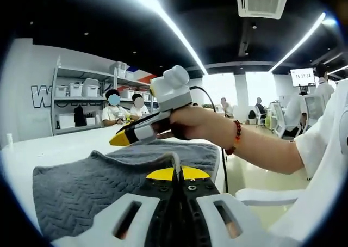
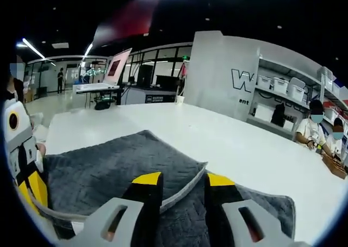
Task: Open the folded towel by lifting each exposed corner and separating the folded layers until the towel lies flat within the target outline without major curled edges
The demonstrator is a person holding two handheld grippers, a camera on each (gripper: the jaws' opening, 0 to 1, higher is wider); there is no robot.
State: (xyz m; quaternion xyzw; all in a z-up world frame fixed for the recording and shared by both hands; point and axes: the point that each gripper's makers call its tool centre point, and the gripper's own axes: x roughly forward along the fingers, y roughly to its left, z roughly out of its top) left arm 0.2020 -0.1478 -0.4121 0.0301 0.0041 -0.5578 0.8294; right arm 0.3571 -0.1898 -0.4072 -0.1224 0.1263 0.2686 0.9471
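With the grey towel [image 2: 136, 171] still folded on the white table [image 2: 228, 143], my right gripper [image 2: 182, 184] straddles its upper layer's edge at 6 o'clock, jaws apart, while my left gripper [image 1: 175, 168] pinches an edge; next I'd peel outward.

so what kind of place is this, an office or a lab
Probably an open-plan lab or workshop: storage bins on metal shelves, long strip lights on a dark ceiling, and people seated at work tables. The gray towel lies on a big white table.

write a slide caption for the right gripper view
Right tongs open around a raised grey towel edge on the white table.
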